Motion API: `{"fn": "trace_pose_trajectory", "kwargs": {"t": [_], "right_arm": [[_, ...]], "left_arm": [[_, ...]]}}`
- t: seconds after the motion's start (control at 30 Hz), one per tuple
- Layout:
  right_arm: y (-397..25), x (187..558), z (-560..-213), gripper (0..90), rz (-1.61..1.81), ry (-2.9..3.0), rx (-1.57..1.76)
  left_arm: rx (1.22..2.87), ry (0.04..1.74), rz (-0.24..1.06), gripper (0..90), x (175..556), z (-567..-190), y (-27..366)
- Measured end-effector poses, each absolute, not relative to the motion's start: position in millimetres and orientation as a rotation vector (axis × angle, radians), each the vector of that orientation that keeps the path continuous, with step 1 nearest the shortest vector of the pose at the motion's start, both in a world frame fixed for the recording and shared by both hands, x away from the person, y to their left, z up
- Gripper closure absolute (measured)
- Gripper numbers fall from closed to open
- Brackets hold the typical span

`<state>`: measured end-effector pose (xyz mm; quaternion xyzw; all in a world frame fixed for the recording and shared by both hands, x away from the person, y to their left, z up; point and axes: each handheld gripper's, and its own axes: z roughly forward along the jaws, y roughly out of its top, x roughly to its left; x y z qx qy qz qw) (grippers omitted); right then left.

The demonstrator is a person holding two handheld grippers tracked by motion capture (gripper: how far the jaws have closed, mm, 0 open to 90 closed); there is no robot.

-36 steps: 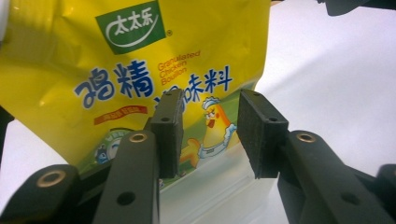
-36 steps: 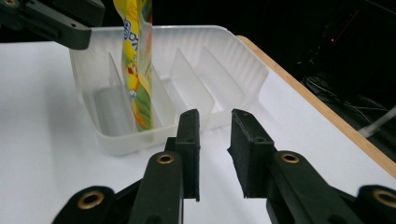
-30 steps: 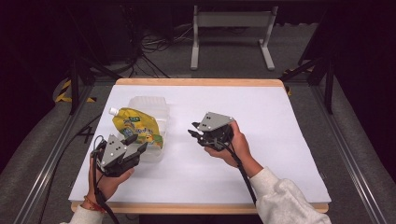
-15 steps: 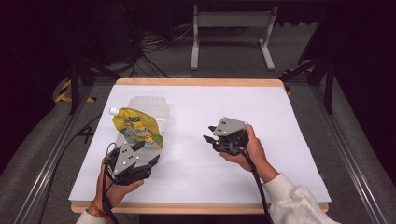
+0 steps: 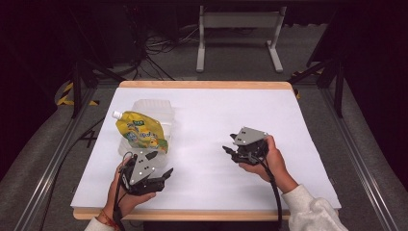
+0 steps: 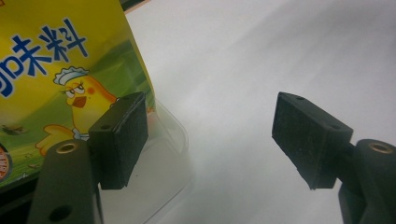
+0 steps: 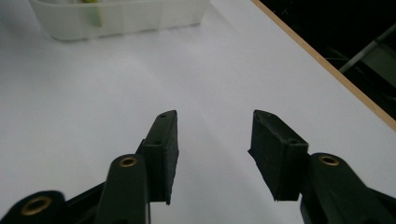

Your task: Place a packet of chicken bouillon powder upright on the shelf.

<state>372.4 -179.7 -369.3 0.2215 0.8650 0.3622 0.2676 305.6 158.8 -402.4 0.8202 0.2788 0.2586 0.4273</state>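
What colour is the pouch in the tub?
The pouch is yellow with a cartoon chick and blue lettering, clearest in the left gripper view.

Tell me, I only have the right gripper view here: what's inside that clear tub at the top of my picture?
Observer: A yellow drink pouch with a white spout lies across the clear tub, seen from the high view.
Operator: Where is the left gripper?
Observer: The left gripper is near the table's front edge, just in front of the tub.
Operator: Is it holding anything?
Observer: No. In the left gripper view its jaws stand wide apart with nothing between them; the pouch is behind one pad.
Operator: What's printed on the pouch?
Observer: A cartoon chick in a white cap and blue characters.
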Motion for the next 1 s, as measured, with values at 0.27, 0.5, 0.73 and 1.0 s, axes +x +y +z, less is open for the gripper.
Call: {"fn": "trace_pose_trajectory", "kwargs": {"t": [0.27, 0.5, 0.73, 1.0], "right_arm": [[-205.3, 367.2, -377.9, 44.1, 0.957, 2.322, 0.621], [-226.0, 360.7, -383.9, 41.8, 0.957, 2.31, 0.67], [-247.7, 352.5, -392.5, 39.0, 0.941, 2.296, 0.706], [-273.5, 341.7, -401.7, 34.8, 0.911, 2.271, 0.759]], "left_arm": [[2.054, 0.669, 0.655, 24.4, 301.6, -403.8, 152.3], [2.09, 0.618, 0.614, 24.4, 297.4, -409.3, 141.8], [2.126, 0.603, 0.587, 24.4, 298.6, -416.0, 134.7], [2.186, 0.57, 0.546, 24.1, 296.7, -425.7, 124.8]]}}
